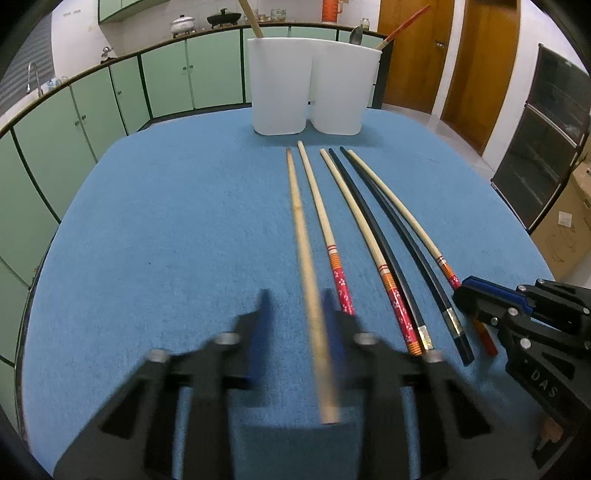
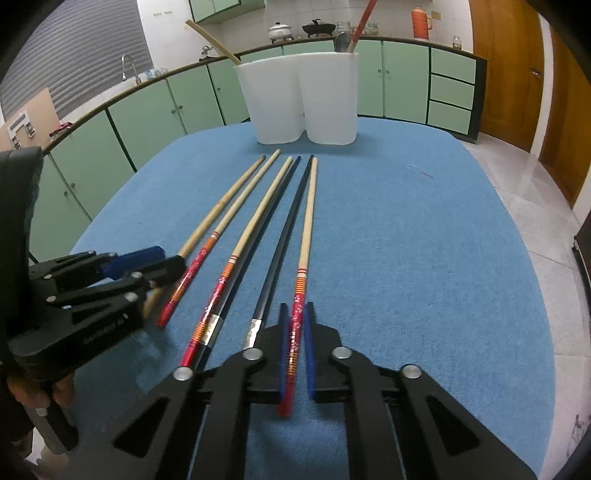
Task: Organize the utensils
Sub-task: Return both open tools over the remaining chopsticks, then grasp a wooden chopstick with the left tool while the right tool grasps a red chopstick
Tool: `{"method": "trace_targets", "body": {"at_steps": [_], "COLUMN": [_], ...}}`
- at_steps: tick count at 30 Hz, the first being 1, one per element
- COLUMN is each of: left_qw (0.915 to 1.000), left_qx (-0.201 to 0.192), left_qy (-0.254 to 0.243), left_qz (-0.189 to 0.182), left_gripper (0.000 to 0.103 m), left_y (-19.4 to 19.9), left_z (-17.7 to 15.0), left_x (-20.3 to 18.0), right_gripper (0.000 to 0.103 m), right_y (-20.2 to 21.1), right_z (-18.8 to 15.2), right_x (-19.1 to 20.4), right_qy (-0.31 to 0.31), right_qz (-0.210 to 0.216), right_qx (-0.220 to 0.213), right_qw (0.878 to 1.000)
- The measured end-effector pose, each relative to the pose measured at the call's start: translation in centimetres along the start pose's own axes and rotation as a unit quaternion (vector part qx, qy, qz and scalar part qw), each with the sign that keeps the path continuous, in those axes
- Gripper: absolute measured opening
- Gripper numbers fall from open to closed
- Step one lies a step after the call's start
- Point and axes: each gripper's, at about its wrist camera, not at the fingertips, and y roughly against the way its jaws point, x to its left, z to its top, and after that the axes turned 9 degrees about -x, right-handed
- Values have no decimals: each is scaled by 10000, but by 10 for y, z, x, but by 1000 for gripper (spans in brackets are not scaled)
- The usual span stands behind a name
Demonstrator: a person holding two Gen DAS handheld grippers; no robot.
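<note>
Left tool: your left tool [image 1: 293, 314] is pinched down on the plain bamboo chopstick [image 1: 300, 229]; its blue pads look blurry in its own view, but the stick runs right between them, and the right wrist view shows it clamped at the thick end.
Right tool: your right tool [image 2: 295, 332] is closed tight on the red floral-handled chopstick with the pale shaft [image 2: 308, 218], gripping the painted end.
Row on the table: six chopsticks lie fanned on the blue cloth-covered table [image 1: 166, 229], tips pointing at the holder, so yours are the two outermost ones.
In between: from your left, a red floral-handled chopstick [image 1: 320, 218], another red floral one with orange bands [image 1: 360, 221], then two slim black chopsticks with silver bands [image 1: 373, 218], all near each other.
Holder: the white two-compartment plastic utensil holder [image 1: 314, 85] stands at the far edge, just past the tips.
Already in it: a bamboo stick [image 1: 251, 18] leans out of the left compartment, a red-handled chopstick [image 1: 404, 24] and a metal spoon [image 1: 356, 35] out of the right.
</note>
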Motion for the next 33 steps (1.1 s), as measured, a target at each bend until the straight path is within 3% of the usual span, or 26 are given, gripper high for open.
{"method": "trace_targets", "body": {"at_steps": [1,13,20,23,25,27,33], "left_qw": [10000,9998,9998,9996,9996,9997,9996], "left_qx": [8,-25,10,51,-2,-68,-72], "left_qy": [9,183,199,236,217,164,233], "left_qz": [-22,11,-85,-171,-179,-180,-150], "left_gripper": [7,6,6,10,30,37,41], "left_y": [0,-2,-5,-3,2,10,22], "left_z": [0,3,8,7,3,-3,-18], "left_x": [0,1,-3,-2,-1,1,6], "right_gripper": [7,6,7,8,11,13,17], "right_y": [0,3,-1,7,12,19,34], "right_z": [0,1,6,5,3,0,-16], "right_x": [-1,-17,-18,-18,-20,-20,-17], "right_qy": [-27,-403,-528,-448,-448,-394,-246], "right_qz": [-16,-310,-152,-154,-117,-76,9], "right_qx": [-5,-98,-113,-202,-229,-258,-216], "right_qw": [10000,9987,9984,9987,9987,9989,9995]}}
